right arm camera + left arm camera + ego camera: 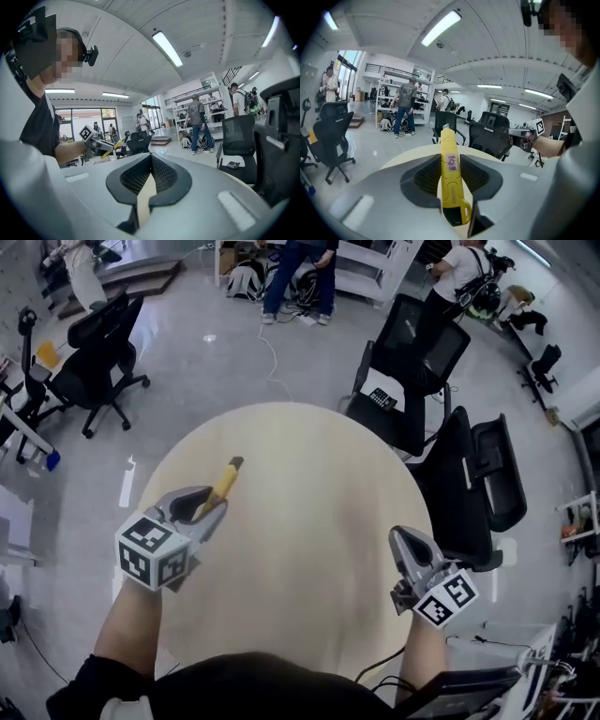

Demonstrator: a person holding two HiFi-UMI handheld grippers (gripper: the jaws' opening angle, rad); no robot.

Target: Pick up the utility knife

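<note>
A yellow utility knife (223, 484) sticks out from my left gripper (208, 507), which is shut on its handle and held up above the round beige table (309, 549). In the left gripper view the knife (451, 173) runs forward between the jaws, with a pink label on top. My right gripper (401, 549) hovers over the table's right side, jaws shut with nothing between them. In the right gripper view the tips (150, 157) meet, and the left gripper with the knife (112, 145) shows in the distance.
Black office chairs (412, 381) stand beyond the table's right edge and another chair (98, 362) at the far left. Several people stand by shelves (300, 277) at the back. A cable (272, 352) lies on the grey floor.
</note>
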